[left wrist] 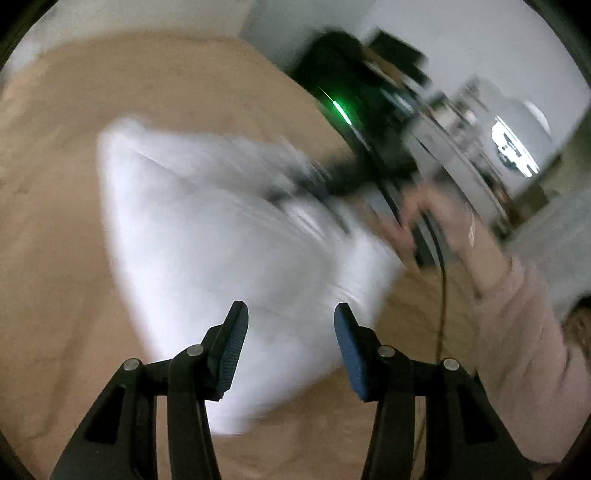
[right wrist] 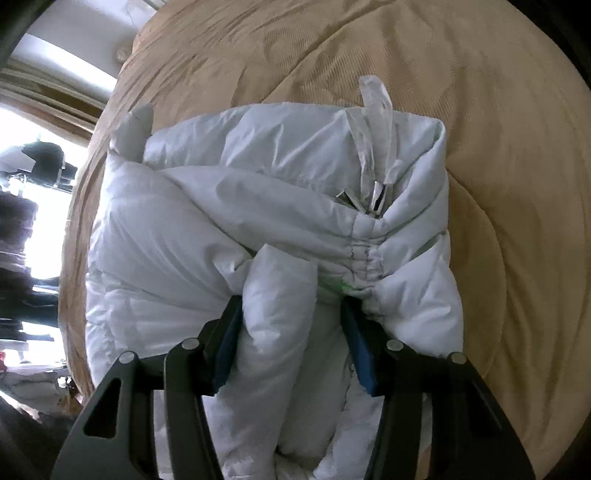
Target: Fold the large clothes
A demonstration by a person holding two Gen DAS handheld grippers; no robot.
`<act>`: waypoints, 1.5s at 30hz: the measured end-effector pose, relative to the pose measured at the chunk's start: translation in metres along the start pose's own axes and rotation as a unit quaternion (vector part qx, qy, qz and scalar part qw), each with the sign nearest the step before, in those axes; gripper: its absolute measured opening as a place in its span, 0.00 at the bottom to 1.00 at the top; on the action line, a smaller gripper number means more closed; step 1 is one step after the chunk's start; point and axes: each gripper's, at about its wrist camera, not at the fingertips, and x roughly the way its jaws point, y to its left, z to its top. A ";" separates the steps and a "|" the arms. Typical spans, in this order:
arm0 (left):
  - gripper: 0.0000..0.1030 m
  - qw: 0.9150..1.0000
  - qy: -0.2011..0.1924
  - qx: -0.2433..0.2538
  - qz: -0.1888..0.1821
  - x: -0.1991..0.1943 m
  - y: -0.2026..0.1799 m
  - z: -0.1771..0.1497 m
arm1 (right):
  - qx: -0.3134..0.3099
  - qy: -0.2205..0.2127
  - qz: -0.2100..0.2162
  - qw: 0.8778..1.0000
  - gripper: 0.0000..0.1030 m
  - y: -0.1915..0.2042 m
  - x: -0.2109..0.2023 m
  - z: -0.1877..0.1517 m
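Note:
A white puffer jacket (right wrist: 207, 236) lies bunched and partly folded on a tan bedspread (right wrist: 498, 147). My right gripper (right wrist: 291, 325) has its jaws spread around a thick fold of the jacket, with padding pressed between the blue pads (right wrist: 229, 343). White drawcords with metal tips (right wrist: 373, 155) lie on top of the jacket. In the blurred left wrist view the jacket (left wrist: 207, 236) lies ahead, and my left gripper (left wrist: 291, 325) is open and empty just above its near edge. The right gripper (left wrist: 362, 170) shows there at the jacket's far right, held by a hand in a pink sleeve.
The tan bedspread (left wrist: 55, 221) fills the left wrist view around the jacket. Beyond the bed's left edge in the right wrist view stand a bright window and dark clutter (right wrist: 26, 229). A grey wall (left wrist: 295, 18) lies past the bed.

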 end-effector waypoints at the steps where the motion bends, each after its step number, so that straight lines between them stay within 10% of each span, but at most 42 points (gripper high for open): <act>1: 0.51 0.999 -0.021 -0.005 0.032 -0.012 0.007 0.008 | 0.001 -0.004 -0.003 1.000 0.53 0.002 0.000 -0.002; 4: 0.57 0.987 -0.048 -0.010 0.155 -0.017 0.033 0.044 | -0.005 -0.019 -0.015 1.000 0.54 0.010 0.001 -0.004; 8: 0.56 0.979 -0.039 -0.011 0.201 0.029 0.048 0.082 | -0.007 -0.033 -0.020 0.999 0.55 0.012 -0.003 -0.010; 16: 0.59 0.975 0.015 0.015 0.219 0.146 0.062 0.093 | 0.003 -0.057 -0.009 0.998 0.55 0.005 -0.007 -0.021; 30: 0.61 0.971 0.021 0.023 0.238 0.169 0.064 0.089 | -0.077 -0.227 -0.089 0.967 0.57 0.107 -0.112 -0.120; 36: 0.62 0.973 0.017 0.019 0.228 0.165 0.060 0.085 | -0.072 -0.188 -0.129 0.971 0.57 0.092 -0.070 -0.172; 40: 0.63 0.971 0.011 0.041 0.234 0.163 0.043 0.083 | 0.018 -0.168 -0.041 0.985 0.58 0.032 -0.035 -0.182; 45: 0.61 0.974 0.011 0.038 0.222 0.148 0.025 0.089 | 0.006 -0.178 -0.069 0.982 0.58 0.036 -0.026 -0.186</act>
